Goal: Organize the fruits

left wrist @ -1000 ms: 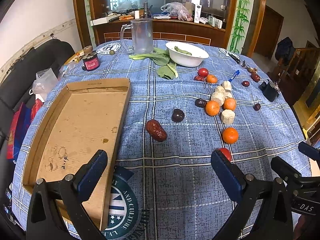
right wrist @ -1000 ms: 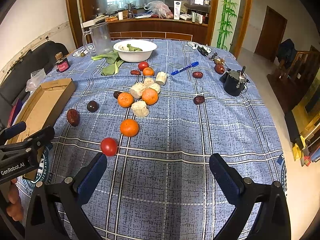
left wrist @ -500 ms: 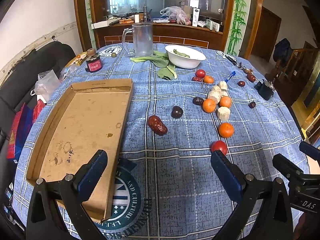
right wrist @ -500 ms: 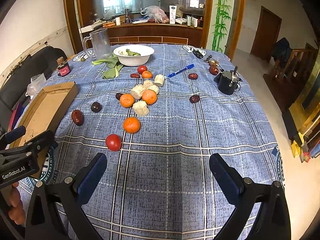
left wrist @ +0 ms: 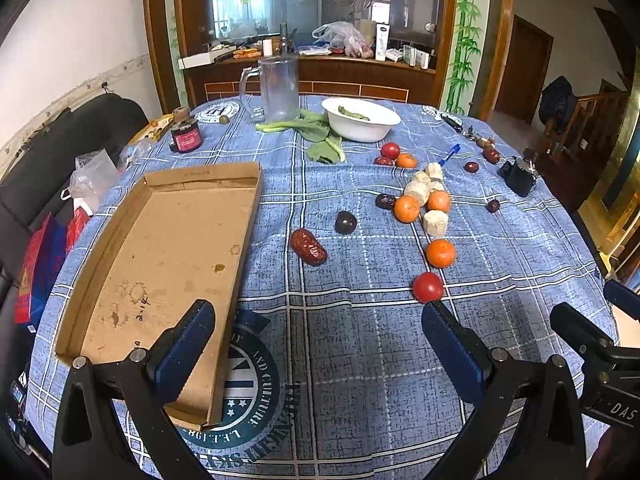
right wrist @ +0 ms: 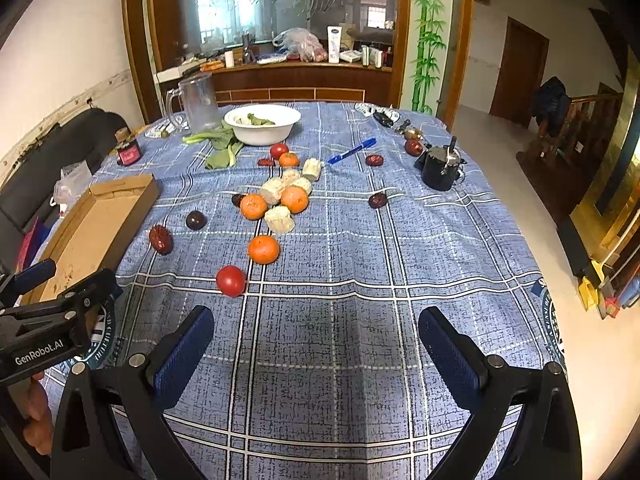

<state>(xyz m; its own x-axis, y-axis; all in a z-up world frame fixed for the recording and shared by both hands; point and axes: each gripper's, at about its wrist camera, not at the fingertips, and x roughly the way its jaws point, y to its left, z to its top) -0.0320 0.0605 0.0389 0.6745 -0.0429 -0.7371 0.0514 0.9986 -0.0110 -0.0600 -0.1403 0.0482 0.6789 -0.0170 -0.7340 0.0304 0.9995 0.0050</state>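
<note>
The fruit lies loose across the middle of the bench (left wrist: 360, 360): the red tomato (left wrist: 428, 287) is nearest you, with an orange (left wrist: 440, 253) just beyond. They are round, so a nudge may roll them off. Both your left gripper (left wrist: 318, 346) and right gripper (right wrist: 316, 350) are spread wide, grasping nothing. The cardboard tray (left wrist: 120, 220) sits left, bare; its low wall could snag a finger.

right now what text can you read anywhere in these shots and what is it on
"GenRobot.AI": on the left gripper, seen from the right wrist.
"DAS": on the right gripper, cut off.
"AND CULTURE": on the tablecloth emblem.
"2.14", roughly: handwritten in the cardboard tray.
Red jar label and counter bottles: too blurred.
</note>
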